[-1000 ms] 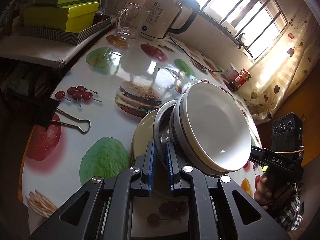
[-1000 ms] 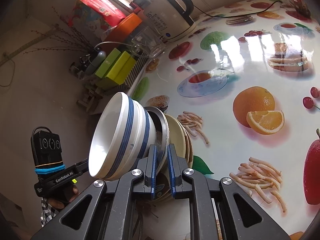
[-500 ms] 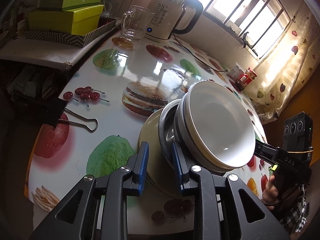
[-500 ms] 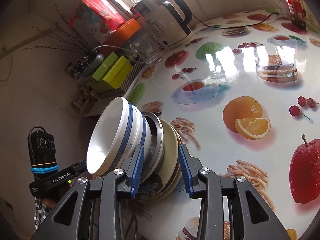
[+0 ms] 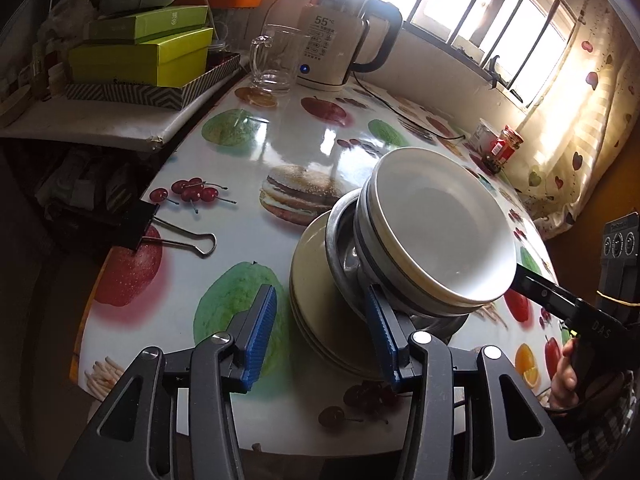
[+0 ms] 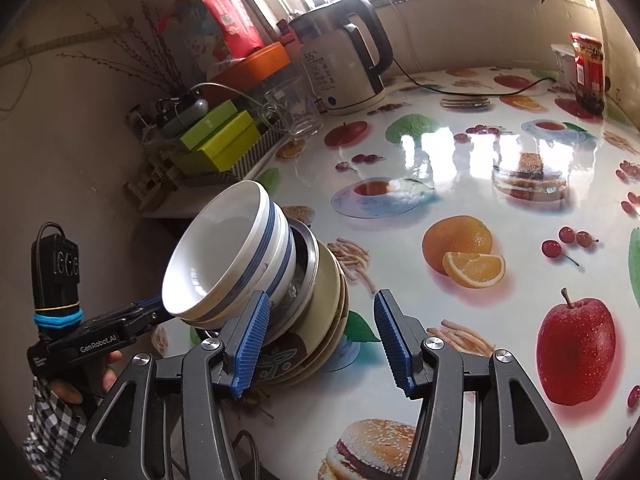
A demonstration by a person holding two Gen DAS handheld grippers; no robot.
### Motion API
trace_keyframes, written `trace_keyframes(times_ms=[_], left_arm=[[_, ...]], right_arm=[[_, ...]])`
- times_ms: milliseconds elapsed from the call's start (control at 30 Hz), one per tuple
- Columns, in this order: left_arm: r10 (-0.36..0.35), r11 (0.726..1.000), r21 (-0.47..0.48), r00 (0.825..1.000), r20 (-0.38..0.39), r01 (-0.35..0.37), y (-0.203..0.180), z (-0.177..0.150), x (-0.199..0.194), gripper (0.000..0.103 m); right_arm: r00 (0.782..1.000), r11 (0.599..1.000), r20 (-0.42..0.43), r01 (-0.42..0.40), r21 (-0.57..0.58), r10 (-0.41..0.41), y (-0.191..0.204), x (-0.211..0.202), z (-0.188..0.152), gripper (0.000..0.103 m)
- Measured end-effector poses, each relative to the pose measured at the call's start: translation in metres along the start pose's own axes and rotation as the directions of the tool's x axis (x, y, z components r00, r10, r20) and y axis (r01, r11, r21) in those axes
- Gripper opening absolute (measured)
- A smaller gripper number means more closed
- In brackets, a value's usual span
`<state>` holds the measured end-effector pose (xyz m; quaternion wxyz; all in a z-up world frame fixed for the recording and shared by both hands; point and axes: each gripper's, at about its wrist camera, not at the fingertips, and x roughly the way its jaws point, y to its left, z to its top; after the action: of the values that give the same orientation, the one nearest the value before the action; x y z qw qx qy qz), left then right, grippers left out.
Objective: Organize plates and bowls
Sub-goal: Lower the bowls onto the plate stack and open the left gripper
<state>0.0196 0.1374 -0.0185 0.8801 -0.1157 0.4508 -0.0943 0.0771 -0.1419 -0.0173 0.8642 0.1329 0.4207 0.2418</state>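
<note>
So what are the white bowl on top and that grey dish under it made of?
The white bowl looks like glazed ceramic: smooth, glossy, with soft window highlights and a blue band outside. The grey dish beneath it seems stainless steel, since its rim is thin and its inside gives mirror-like reflections. Neither is certain from looks alone.

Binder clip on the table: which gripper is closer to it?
Left. The binder clip lies just ahead-left of the left gripper; the right gripper is across the dish stack, farther off.
</note>
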Motion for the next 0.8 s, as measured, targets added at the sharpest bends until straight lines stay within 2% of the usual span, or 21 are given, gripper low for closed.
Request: trace_keyframes(times_ms=[133, 267, 467, 667, 800], left_arm=[[0.034, 0.999, 0.004, 0.998, 0.044, -0.034, -0.003, -0.004, -0.01, 0.047], [0.096, 0.995, 0.029, 0.992, 0.076, -0.099, -0.009, -0.008, -0.018, 0.047], [0.168, 0.983, 0.055, 0.982, 0.092, -0.173, -0.019, -0.023, -0.019, 0.047], [0.212, 0.972, 0.079, 0.971, 0.107, -0.22, -0.027, -0.04, -0.019, 0.048], [0.208, 0.973, 0.08, 0.975, 0.083, -0.214, -0.028, -0.045, -0.014, 0.05]], right_arm=[[0.999, 0.999, 0.011, 0.041, -0.022, -0.041, 0.001, -0.006, -0.008, 0.057], [0.997, 0.997, 0.017, 0.071, -0.042, -0.071, 0.006, -0.01, -0.014, 0.061], [0.987, 0.983, 0.014, 0.163, -0.085, -0.162, 0.012, -0.011, -0.027, 0.069], [0.976, 0.97, -0.002, 0.218, -0.103, -0.22, 0.019, -0.009, -0.039, 0.073], [0.97, 0.965, -0.019, 0.241, -0.102, -0.244, 0.021, -0.005, -0.045, 0.076]])
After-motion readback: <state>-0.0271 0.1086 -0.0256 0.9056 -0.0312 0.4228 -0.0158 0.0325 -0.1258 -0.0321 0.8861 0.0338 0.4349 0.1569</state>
